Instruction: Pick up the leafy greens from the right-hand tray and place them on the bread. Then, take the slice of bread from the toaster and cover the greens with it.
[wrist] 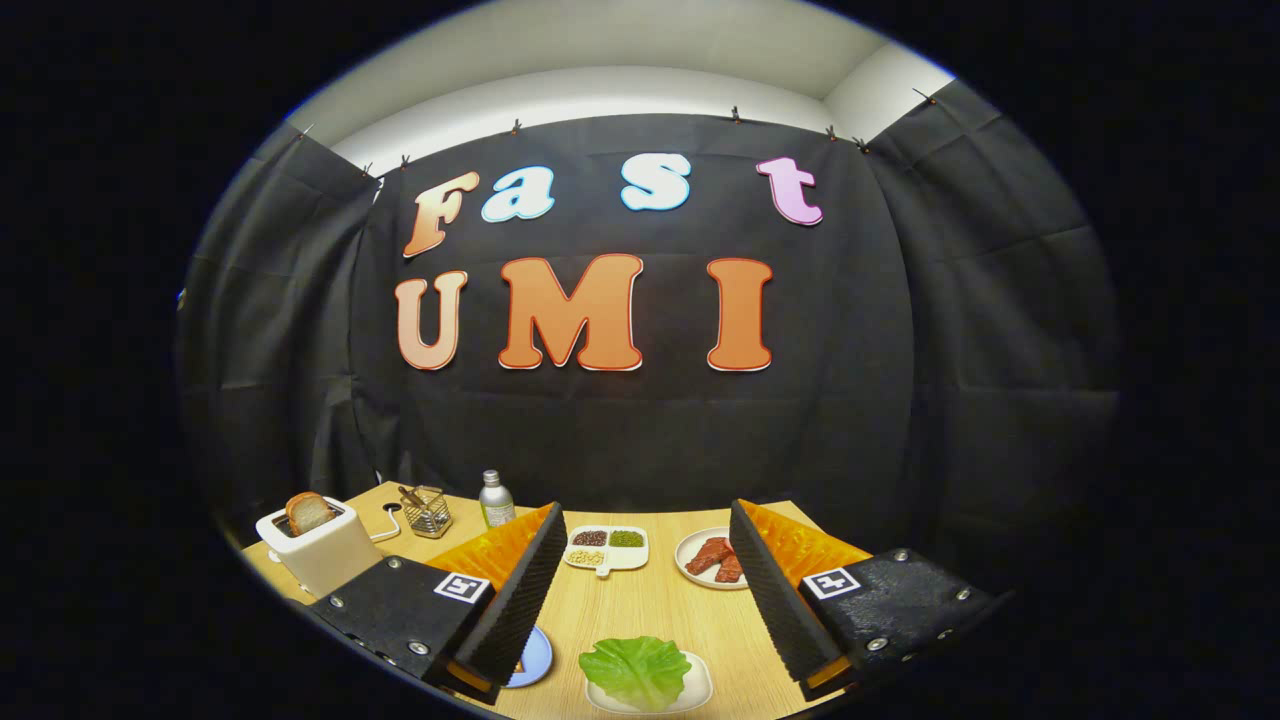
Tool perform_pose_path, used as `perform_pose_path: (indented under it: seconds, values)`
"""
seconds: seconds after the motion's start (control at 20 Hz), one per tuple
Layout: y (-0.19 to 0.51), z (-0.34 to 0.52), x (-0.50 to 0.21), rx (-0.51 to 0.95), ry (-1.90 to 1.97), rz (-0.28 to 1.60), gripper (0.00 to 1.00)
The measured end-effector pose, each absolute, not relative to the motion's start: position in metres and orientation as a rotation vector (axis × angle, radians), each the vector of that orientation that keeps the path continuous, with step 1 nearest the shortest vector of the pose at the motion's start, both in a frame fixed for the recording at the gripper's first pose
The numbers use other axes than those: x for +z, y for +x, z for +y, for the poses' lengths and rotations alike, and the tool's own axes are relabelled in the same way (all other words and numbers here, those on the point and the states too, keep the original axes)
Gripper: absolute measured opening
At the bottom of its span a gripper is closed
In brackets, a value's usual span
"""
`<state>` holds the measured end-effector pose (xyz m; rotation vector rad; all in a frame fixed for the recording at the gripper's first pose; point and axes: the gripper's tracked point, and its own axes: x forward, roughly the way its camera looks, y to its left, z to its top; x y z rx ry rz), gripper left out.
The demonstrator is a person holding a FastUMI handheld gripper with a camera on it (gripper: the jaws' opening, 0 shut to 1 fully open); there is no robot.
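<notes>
A green lettuce leaf lies on a small white tray on the wooden table, low between my two fingers. My gripper stands open above the table, touching nothing. Beside the left finger a blue plate peeks out; whatever lies on it is hidden by the finger. Beyond the left finger stands a white toaster with a slice of toasted bread sticking up from its slot.
A white divided dish of beans and grains sits beyond the fingers in the middle. A white plate with meat strips is near the right finger. A wire basket and a small bottle stand at the back.
</notes>
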<state>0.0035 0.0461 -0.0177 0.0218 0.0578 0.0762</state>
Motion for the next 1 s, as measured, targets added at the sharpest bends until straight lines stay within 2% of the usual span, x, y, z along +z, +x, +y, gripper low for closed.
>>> perform_pose_path:
  seconds: [0.55, 1.0]
  values:
    - [0.014, 0.047, -0.042, 0.083, 0.034, 0.093, 0.98]
    - [0.019, 0.045, -0.115, 0.108, -0.044, 0.229, 0.98]
